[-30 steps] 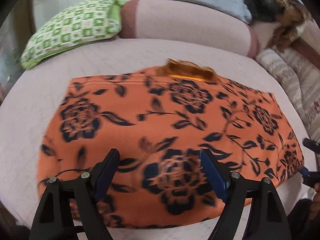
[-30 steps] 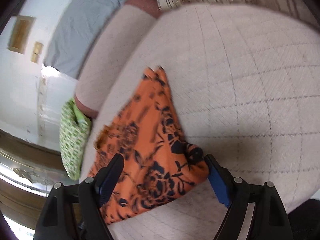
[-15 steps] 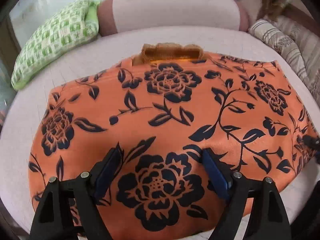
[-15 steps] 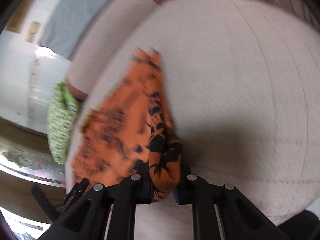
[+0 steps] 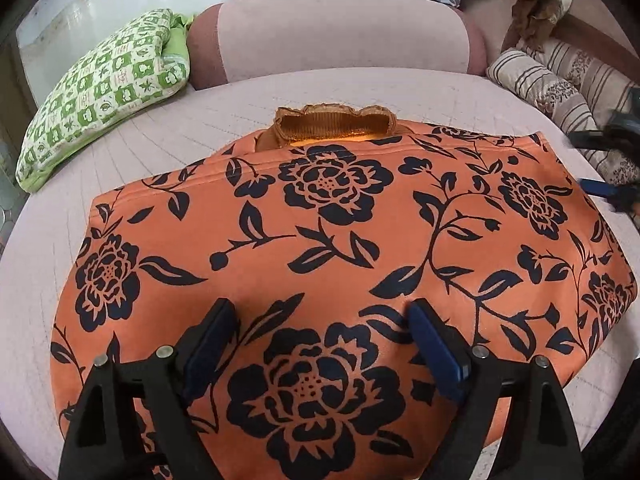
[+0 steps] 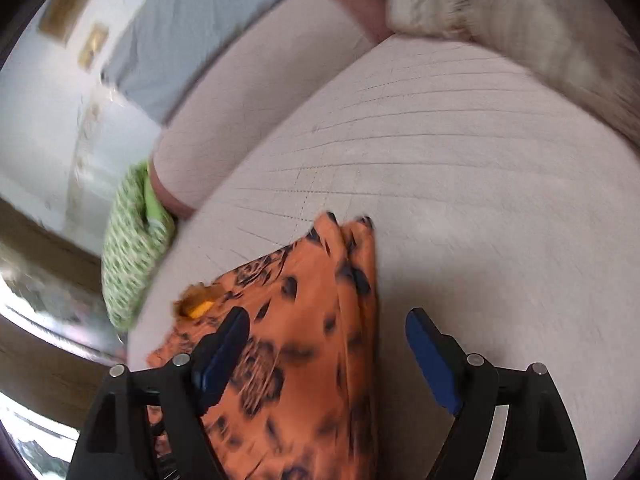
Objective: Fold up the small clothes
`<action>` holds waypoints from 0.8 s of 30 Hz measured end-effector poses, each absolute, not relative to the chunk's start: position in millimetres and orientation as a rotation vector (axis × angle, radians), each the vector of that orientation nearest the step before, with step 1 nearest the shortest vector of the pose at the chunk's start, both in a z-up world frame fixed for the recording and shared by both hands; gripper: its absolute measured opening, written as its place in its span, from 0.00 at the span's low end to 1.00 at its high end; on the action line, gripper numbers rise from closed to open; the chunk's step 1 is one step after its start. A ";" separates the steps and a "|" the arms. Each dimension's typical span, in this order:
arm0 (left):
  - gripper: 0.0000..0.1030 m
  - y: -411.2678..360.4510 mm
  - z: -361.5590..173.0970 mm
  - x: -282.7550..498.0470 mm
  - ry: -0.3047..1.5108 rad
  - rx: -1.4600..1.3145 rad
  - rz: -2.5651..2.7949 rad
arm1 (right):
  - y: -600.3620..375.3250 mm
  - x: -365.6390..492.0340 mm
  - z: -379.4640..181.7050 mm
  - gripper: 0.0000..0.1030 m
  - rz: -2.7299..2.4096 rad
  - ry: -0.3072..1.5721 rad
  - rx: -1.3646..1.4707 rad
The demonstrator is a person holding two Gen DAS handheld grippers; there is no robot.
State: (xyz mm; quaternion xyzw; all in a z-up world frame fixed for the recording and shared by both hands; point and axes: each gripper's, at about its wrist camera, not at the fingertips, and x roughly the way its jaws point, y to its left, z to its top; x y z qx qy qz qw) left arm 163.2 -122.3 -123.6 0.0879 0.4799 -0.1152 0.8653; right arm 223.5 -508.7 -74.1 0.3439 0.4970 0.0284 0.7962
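One fold looks done: the orange floral garment (image 5: 344,264) lies flat on the bed (image 5: 200,120); left gripper (image 5: 320,344) and right gripper (image 6: 328,356) are opening, fingers gripping nothing; further folds remain.

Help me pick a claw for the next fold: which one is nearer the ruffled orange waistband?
Left. The left claw hovers open over the garment's middle, facing the waistband. The right claw, jaws opening, is at the garment's side edge.
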 end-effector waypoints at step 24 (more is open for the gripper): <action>0.92 -60.5 -98.0 129.5 1.013 0.068 -0.145 | -457.0 165.4 -81.1 0.55 0.068 1.091 0.716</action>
